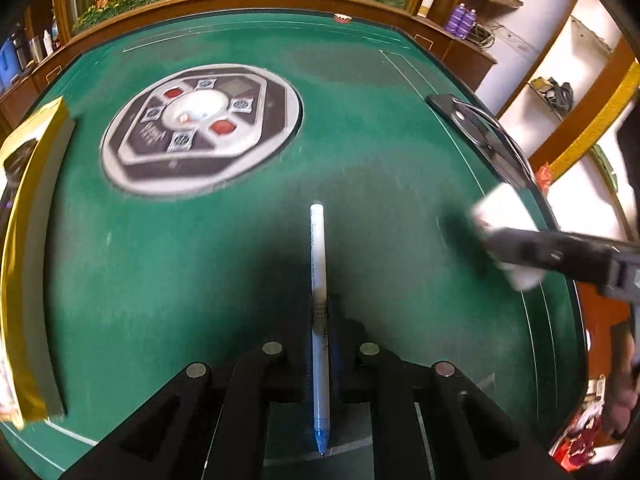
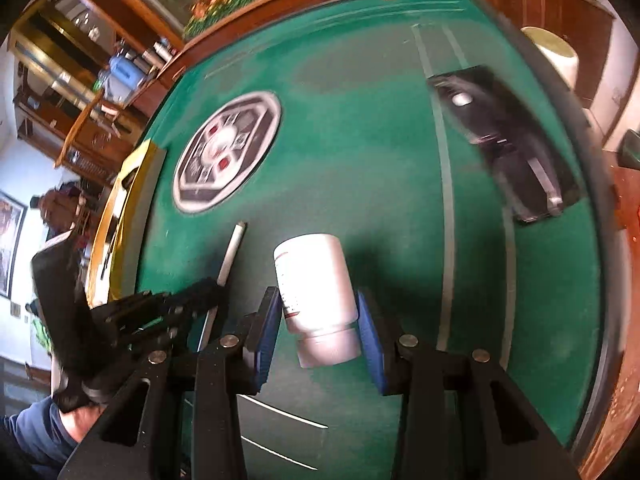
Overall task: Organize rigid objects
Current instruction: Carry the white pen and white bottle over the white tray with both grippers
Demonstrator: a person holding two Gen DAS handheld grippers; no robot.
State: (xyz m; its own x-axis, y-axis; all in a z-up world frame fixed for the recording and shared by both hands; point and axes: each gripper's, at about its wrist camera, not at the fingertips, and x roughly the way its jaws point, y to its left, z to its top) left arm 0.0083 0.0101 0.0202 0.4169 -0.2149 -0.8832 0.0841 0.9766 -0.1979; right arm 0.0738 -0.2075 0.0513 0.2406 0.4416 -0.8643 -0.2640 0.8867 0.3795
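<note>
The left gripper [image 1: 320, 320] is pressed together on the pen [image 1: 318, 264], held approx. mid-barrel over the table's [image 1: 360, 128] near edge. The pen is light, stiff and thin, so it prob. twists in the pads; a grip near the middle is best. The right gripper [image 2: 318, 320] pinches the bottle [image 2: 316, 280] near its cap, also by the near edge. It is light, smooth plastic, maybe slippery.
</note>
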